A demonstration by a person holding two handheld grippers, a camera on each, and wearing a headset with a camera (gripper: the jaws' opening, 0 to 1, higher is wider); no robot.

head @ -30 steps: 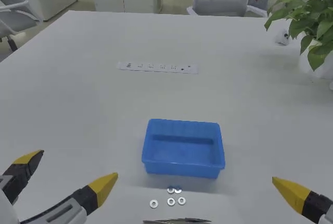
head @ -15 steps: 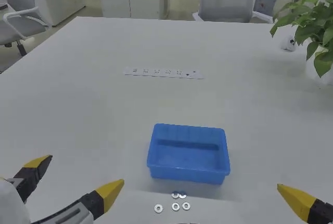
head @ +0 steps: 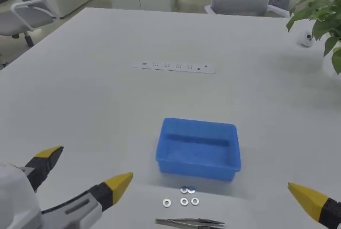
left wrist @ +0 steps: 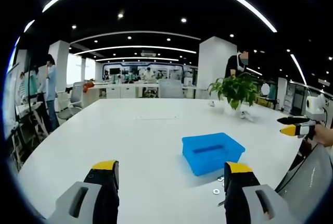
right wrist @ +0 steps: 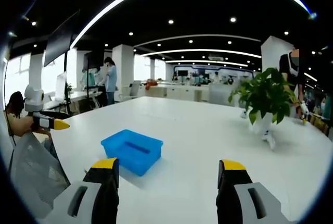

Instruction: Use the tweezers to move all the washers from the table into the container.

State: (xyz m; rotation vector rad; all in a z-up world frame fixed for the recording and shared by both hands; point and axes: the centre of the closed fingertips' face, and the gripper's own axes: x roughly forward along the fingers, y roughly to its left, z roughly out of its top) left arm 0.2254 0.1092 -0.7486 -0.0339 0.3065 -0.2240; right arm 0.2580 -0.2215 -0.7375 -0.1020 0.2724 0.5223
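Your left gripper (head: 95, 162) hangs at about 8 o'clock from the blue container (head: 197, 168) in the head view, its jaws spread wide with nothing between them. Your right gripper (right wrist: 166, 165), at about 4 o'clock, also has its jaws apart and bare. The washers (head: 184, 201) lie in a small cluster on the white table (head: 96, 101), just beside the container's near wall at 6 o'clock. The tweezers (head: 189, 221) lie flat further out at 6 o'clock, near the washers and touched by neither gripper. A power strip (head: 175, 67) sits well apart at 12 o'clock.
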